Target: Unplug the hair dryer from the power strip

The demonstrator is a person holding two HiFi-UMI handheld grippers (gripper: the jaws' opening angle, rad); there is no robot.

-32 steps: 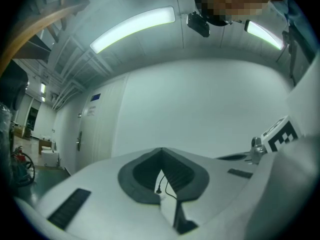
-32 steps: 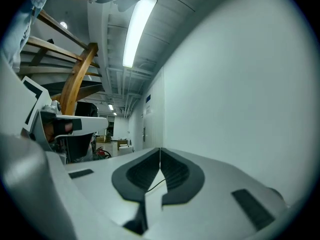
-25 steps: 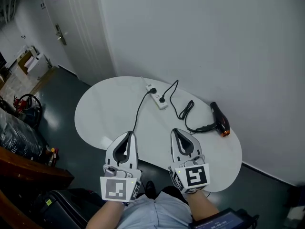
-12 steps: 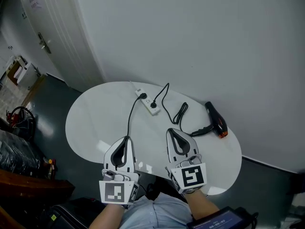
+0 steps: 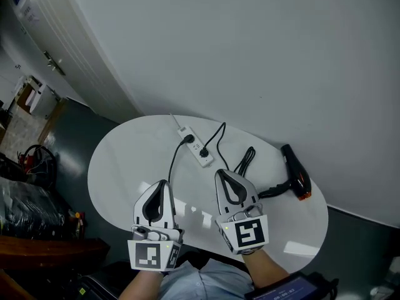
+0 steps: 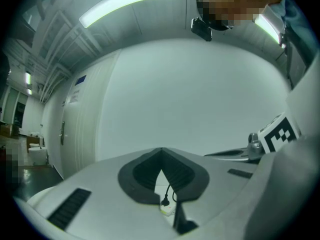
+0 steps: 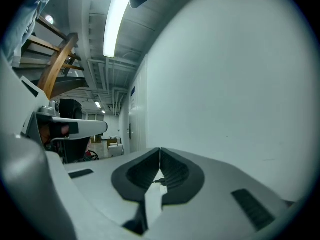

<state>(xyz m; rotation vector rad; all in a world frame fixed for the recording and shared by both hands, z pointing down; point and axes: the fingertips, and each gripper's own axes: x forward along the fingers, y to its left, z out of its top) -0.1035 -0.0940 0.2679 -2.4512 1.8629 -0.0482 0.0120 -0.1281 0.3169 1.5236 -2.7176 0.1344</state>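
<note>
A white power strip lies on the oval white table, toward its far side. Two black plugs sit in it. One plug leads by a coiled black cord to the black hair dryer at the right. My left gripper and right gripper hover side by side over the table's near half, both shut and empty, short of the strip. Through the left gripper the strip shows just ahead. The right gripper points at the strip's end.
A white wall rises right behind the table. A white door with a handle stands at the far left. Boxes and dark clutter sit on the floor to the left. A second black cord runs from the strip toward the near edge.
Both grippers have moved forward from the table's near edge out over the tabletop, closer to the power strip. The jaws stayed shut. Strip, cords and dryer lie as before.
</note>
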